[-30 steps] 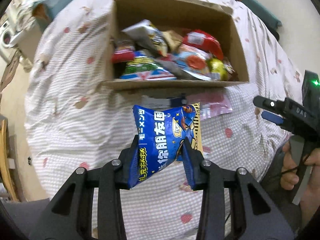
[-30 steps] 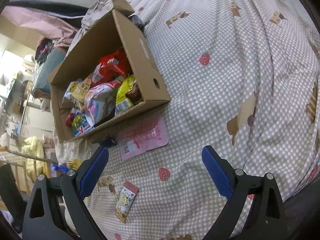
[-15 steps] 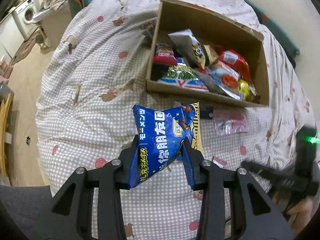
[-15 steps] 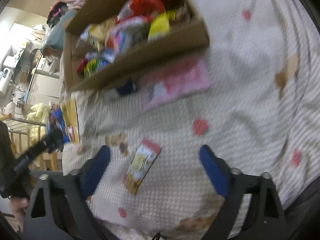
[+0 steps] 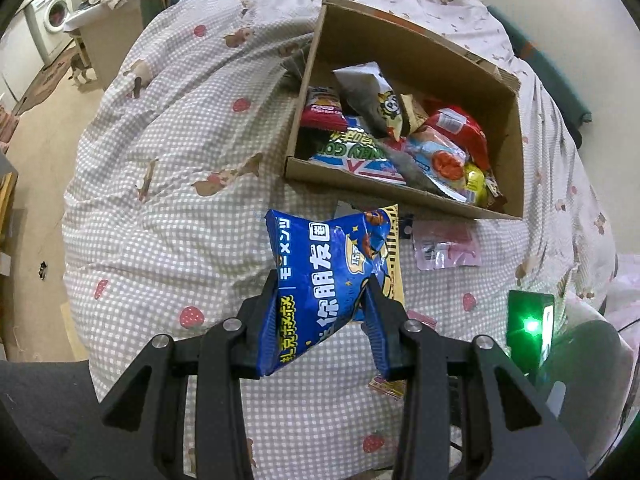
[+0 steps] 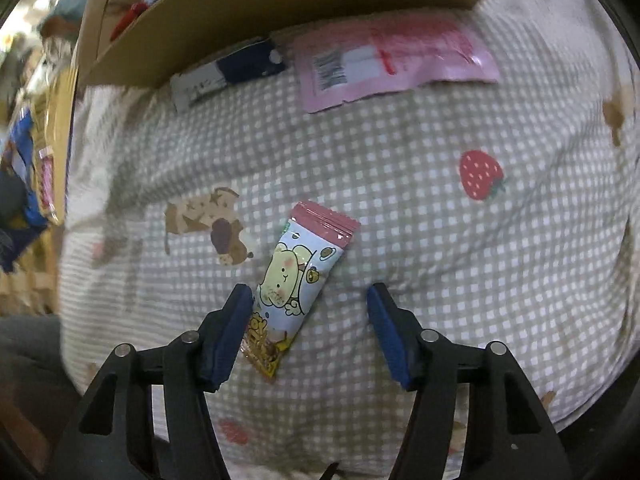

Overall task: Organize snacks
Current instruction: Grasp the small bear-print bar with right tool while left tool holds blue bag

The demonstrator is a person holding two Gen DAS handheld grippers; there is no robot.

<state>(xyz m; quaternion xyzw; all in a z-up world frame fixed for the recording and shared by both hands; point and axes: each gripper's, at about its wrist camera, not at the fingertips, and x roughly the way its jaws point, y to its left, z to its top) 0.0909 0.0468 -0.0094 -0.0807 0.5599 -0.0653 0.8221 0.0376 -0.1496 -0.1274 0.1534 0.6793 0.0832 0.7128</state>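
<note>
While the left gripper (image 5: 322, 312) clamped the blue snack bag (image 5: 328, 280) printed "你朋友" short of the cardboard box (image 5: 516, 152), the right gripper (image 6: 310, 308), jaws closing, straddled an ungripped bear-print packet (image 6: 296, 276) on the quilt (image 6: 440, 260).

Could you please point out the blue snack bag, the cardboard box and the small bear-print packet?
blue snack bag (image 5: 320, 280), left wrist view, front panel.
cardboard box (image 5: 424, 56), left wrist view, inner back wall.
bear-print packet (image 6: 296, 276), right wrist view, printed middle.

Snacks (image 5: 404, 148) in box (image 5: 516, 148) on bed (image 5: 168, 184), flat pouch (image 6: 394, 60) in front
</note>
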